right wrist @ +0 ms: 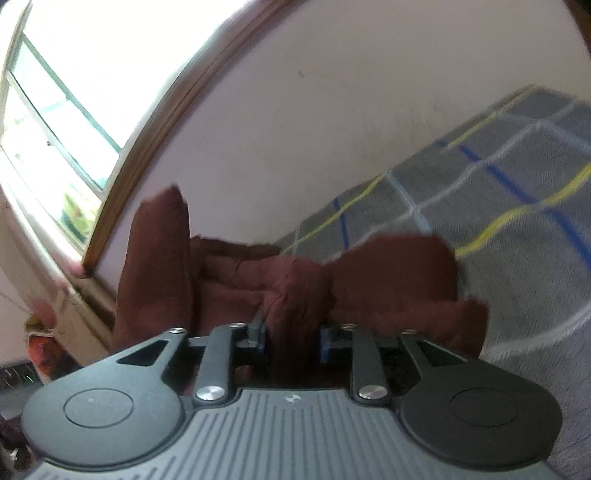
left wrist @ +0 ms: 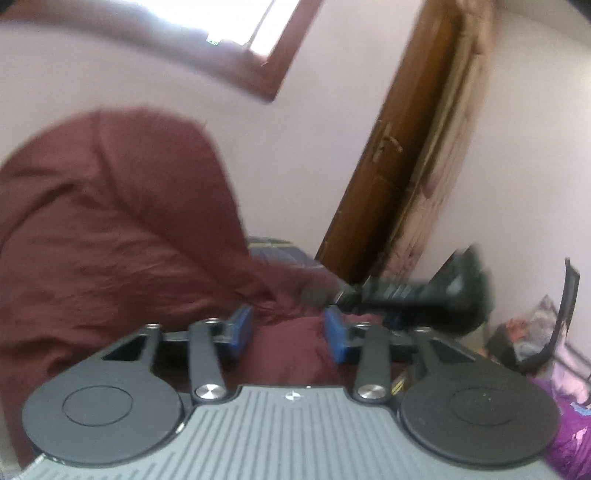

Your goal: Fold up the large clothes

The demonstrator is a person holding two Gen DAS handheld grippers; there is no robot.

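Observation:
A large maroon garment (left wrist: 110,240) hangs in the air on the left of the left wrist view, with a fold of it bunched between the blue pads of my left gripper (left wrist: 290,334). The left jaws stand fairly wide with cloth between them. The other gripper (left wrist: 406,295) shows blurred just beyond, to the right. In the right wrist view my right gripper (right wrist: 291,339) is shut on a thick bunch of the maroon garment (right wrist: 295,291), which spreads left and right above a grey plaid bed cover (right wrist: 517,206).
A brown wooden door (left wrist: 399,155) and a window (left wrist: 236,22) stand on the pale wall ahead. Purple cloth and clutter (left wrist: 565,398) lie at the right. A bright window (right wrist: 55,122) fills the left of the right wrist view.

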